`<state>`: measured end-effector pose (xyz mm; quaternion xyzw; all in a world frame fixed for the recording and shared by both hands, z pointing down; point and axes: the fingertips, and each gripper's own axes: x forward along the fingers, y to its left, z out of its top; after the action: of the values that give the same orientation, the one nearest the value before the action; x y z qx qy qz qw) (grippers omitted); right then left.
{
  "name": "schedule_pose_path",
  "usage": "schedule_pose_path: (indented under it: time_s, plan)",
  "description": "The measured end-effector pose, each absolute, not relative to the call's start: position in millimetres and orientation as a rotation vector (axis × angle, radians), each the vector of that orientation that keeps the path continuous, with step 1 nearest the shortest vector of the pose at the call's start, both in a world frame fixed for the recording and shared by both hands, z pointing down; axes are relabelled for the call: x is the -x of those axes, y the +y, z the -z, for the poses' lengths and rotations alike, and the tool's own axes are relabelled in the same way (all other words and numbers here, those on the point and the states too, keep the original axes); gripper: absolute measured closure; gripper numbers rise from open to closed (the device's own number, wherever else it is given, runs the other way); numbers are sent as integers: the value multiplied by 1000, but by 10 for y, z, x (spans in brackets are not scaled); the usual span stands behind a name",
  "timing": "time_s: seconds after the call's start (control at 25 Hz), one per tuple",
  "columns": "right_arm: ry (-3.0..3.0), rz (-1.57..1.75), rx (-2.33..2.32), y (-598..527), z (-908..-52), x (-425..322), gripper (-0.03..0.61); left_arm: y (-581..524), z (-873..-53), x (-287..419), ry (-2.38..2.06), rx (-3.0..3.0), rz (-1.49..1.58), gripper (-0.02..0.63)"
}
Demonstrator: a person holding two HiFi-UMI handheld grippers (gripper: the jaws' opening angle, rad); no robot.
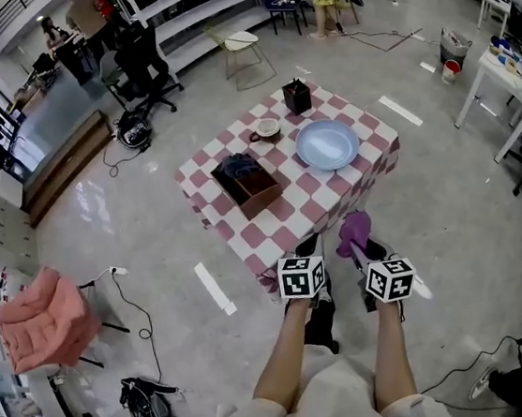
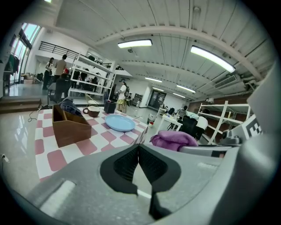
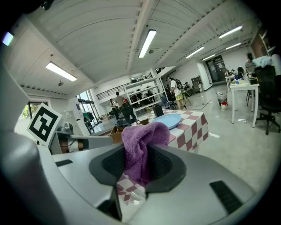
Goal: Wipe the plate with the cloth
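Purple cloth in right claw

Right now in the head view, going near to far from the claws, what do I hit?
purple cloth → wooden box → cup → black holder

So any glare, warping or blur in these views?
Head view: sharp, wide-angle, window glare on the glossy floor. Left gripper view: heavy fisheye curving, ceiling lights blown out. Right gripper view: same curving, dark corners, purple cloth in focus.
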<state>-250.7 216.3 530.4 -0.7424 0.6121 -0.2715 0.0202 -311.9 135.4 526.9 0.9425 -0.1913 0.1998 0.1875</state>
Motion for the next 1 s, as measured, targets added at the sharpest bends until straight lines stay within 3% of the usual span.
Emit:
schedule_pose_path:
  time_s: [1.0]
  plan:
    - [1869, 989, 2240, 1041, -5466, 939, 445, -170, -5481, 1607, -544, -2564, -638, 604]
